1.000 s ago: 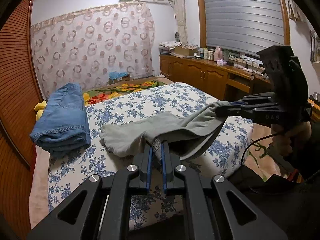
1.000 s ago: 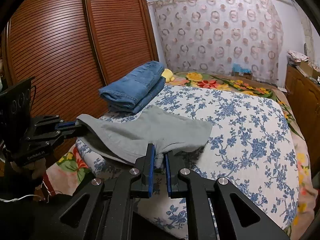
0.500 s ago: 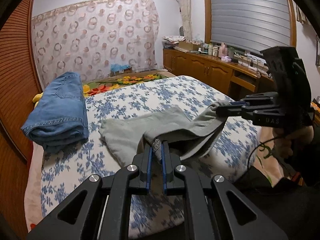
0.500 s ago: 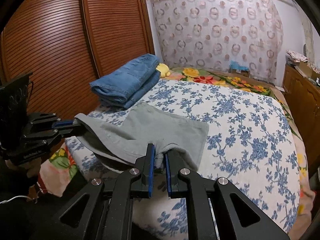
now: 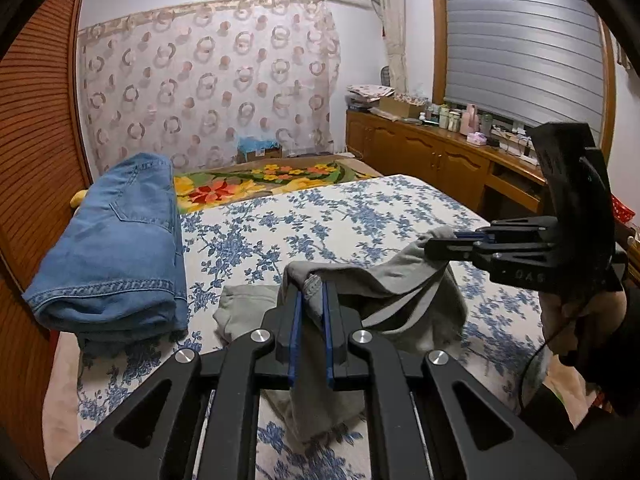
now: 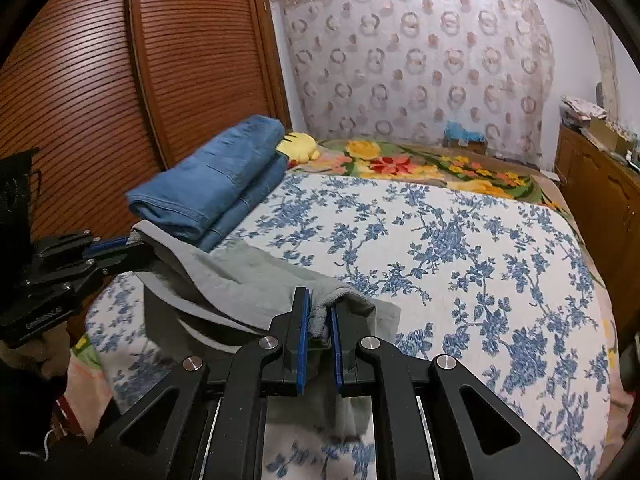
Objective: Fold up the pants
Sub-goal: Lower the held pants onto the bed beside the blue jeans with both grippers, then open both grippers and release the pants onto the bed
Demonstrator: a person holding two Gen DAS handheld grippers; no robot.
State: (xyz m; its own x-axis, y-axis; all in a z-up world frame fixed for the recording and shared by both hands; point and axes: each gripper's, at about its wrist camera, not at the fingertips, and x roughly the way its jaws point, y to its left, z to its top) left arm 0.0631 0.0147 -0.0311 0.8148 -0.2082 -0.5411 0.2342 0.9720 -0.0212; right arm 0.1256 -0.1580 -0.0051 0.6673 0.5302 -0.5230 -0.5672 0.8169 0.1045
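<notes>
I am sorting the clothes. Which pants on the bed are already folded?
The blue denim pants, stacked neatly at the bed's edge by the wooden doors. The grey cotton pants hang unfolded between both claws.

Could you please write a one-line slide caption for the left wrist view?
Both tongs grip grey pants above a floral bed, beside folded jeans.
</notes>
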